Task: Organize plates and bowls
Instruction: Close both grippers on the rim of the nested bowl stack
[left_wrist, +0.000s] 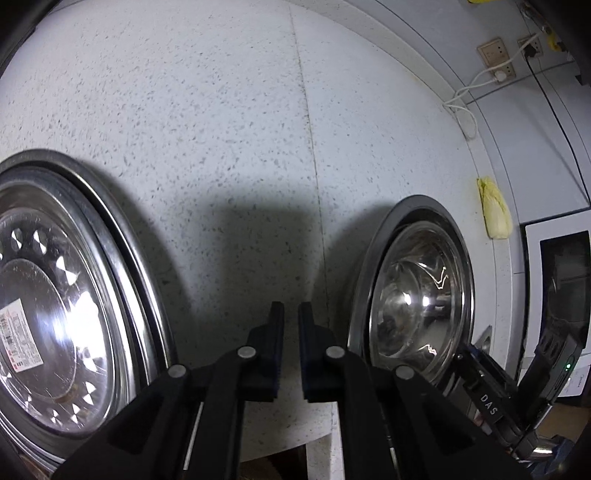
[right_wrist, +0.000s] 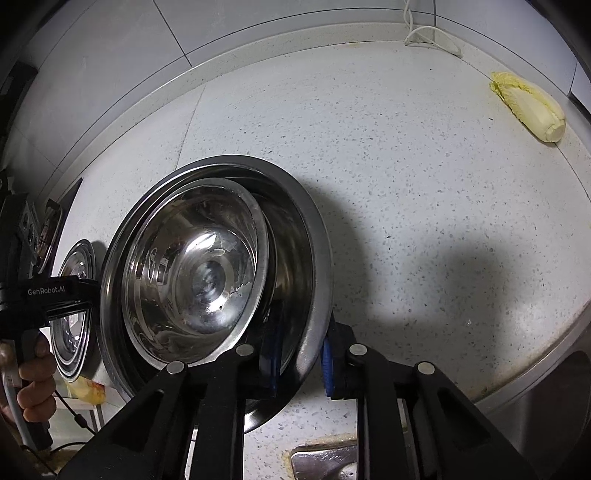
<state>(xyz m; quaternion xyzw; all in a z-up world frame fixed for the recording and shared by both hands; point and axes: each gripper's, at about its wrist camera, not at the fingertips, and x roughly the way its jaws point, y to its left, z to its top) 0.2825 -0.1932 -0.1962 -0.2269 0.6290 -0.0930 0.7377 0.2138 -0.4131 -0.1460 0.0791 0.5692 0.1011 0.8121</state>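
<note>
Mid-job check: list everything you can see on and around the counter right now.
Counter: one, white speckled, under everything.
Plates: one stack, count unclear, steel, counter left; top one bears a label.
Large bowl: one, steel, right of the plates.
Small bowl: one, steel, nested in the large bowl.
Cabbage: one, pale yellow, at the counter's back edge.
Wall sockets: a few, beige, behind the counter.
Appliance: one, white with a dark window, far right.
Left gripper: black, fingers shut on nothing, between plates and bowls.
Right gripper: black, fingers clamped on the large bowl's rim.
Hand: one, holding the left gripper's handle.
</note>
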